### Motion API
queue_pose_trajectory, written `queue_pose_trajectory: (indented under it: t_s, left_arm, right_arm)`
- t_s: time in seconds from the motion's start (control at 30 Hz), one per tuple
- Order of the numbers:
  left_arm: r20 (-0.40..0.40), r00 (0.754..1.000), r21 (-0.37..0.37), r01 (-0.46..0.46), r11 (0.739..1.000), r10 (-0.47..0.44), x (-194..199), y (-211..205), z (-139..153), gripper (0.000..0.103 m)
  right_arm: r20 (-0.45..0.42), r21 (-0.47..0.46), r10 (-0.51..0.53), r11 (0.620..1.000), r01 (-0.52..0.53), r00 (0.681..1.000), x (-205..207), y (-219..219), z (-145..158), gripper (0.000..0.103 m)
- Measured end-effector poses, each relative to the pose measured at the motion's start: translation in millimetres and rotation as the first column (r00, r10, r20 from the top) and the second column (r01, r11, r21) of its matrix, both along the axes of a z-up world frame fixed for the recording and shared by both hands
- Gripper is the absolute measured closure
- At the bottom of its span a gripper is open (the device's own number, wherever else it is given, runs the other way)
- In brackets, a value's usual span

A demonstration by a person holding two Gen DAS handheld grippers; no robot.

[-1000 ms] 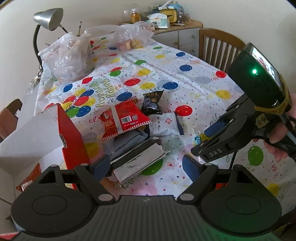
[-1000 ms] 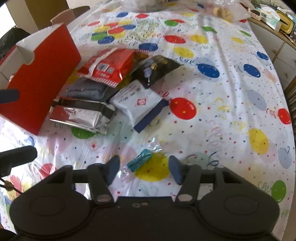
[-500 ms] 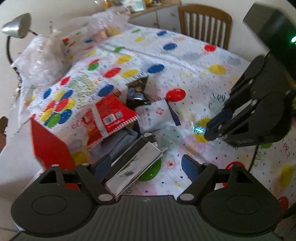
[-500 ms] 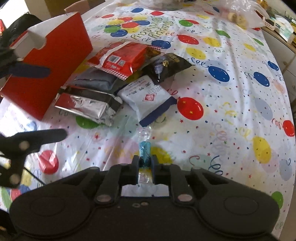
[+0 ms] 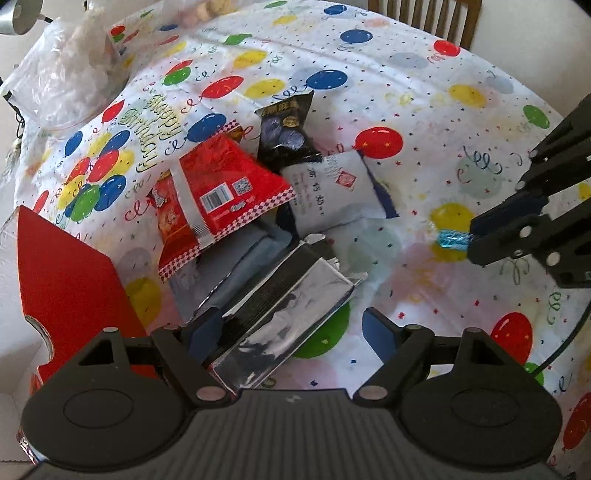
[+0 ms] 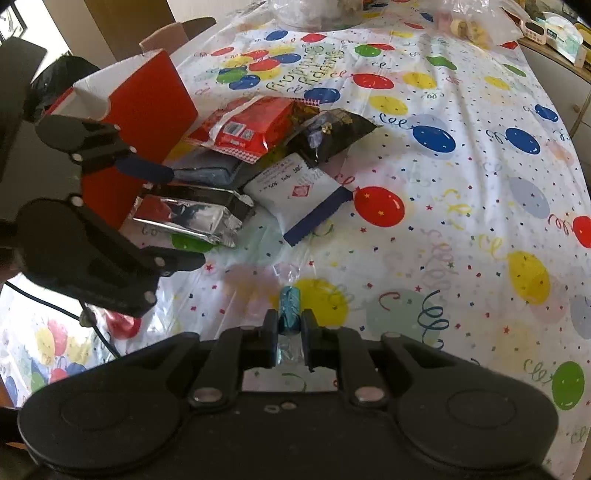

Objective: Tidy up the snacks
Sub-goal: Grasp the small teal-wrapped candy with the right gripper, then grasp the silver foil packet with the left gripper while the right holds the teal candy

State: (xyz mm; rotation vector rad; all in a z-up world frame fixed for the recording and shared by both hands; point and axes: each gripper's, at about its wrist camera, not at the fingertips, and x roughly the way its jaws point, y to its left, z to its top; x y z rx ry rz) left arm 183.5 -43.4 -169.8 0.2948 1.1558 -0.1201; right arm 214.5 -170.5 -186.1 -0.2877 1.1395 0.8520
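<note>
Two grippers are in your hands above a desk point(image 5: 424, 48) covered by a balloon-print birthday cloth. Your right gripper point(image 6: 289, 328) has its jaws closed on a small blue foil-wrapped candy point(image 6: 290, 306), which sticks out past the fingertips, over a yellow balloon on the cloth; from the left wrist view the same candy point(image 5: 453, 239) shows at the tip of the right gripper point(image 5: 476, 240). Your left gripper point(image 5: 291, 332) has its jaws open wide, and a silver foil packet point(image 5: 291, 325) lies between its fingers, which do not press on it. That silver foil packet point(image 6: 188, 216) rests on the cloth at the near end of a loose heap of snacks toward the middle of the desk. Beside it in the heap lie a grey-blue packet point(image 5: 236, 273), a red snack bag point(image 5: 221, 192) with a barcode, a black packet point(image 5: 286, 129), and a white packet point(image 5: 332, 192) with a dark blue edge. On your left a red cardboard box point(image 5: 70, 280) with a white inside stands just beside the heap. Clear plastic bags point(image 5: 62, 74) sit at the far left corner of the desk, and a wooden chair point(image 5: 424, 14) stands beyond the far edge.
</note>
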Motion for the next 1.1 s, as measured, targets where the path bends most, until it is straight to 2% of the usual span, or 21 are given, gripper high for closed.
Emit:
queue_pose_trajectory:
  t_s: [0.17, 0.27, 0.37, 0.43, 0.57, 0.7, 0.9, 1.0, 1.1]
  left_arm:
    - [-0.012, 1.000, -0.062, -0.018, 0.998, 0.017, -7, -2, 5, 0.021]
    - [-0.013, 1.000, -0.076, 0.010, 0.997, -0.011, -14, -8, 8, 0.021]
    - [0.032, 0.999, -0.041, 0.015, 0.999, -0.014, -12, -8, 13, 0.021]
    - [0.029, 1.000, -0.031, 0.004, 1.000, -0.003, -3, -3, 11, 0.021]
    - [-0.014, 0.999, 0.000, 0.032, 0.999, -0.032, 10, -1, 2, 0.021]
    - [-0.071, 0.994, -0.009, 0.085, 0.996, -0.086, 15, -1, -4, 0.020]
    - [-0.109, 0.993, -0.033, 0.051, 0.998, -0.054, 17, 0, -5, 0.020]
    - [-0.122, 0.992, -0.061, 0.020, 0.998, -0.028, 9, -3, -4, 0.021]
    - [-0.149, 0.988, -0.123, 0.024, 0.992, -0.043, -2, -9, -3, 0.021]
  right_arm:
    - [-0.008, 0.017, -0.009, 1.000, 0.009, 1.000, 0, -4, 1, 0.092]
    - [-0.014, 0.029, -0.014, 0.999, 0.015, 1.000, 1, -8, 2, 0.092]
    - [-0.021, 0.037, -0.021, 0.999, 0.021, 1.000, 1, -12, 3, 0.092]
    - [-0.026, 0.043, -0.026, 0.999, 0.027, 0.999, 1, -15, 3, 0.092]
    - [-0.031, 0.050, -0.026, 0.998, 0.028, 0.999, 2, -12, 2, 0.092]
    - [-0.032, 0.070, -0.022, 0.997, 0.025, 0.999, 3, -6, 4, 0.092]
    - [-0.039, 0.073, -0.026, 0.997, 0.029, 0.999, 5, -4, 2, 0.092]
    - [-0.032, 0.061, -0.024, 0.998, 0.026, 0.999, 4, -5, -1, 0.092]
    - [-0.028, 0.042, -0.022, 0.999, 0.023, 0.999, 2, -9, -4, 0.092]
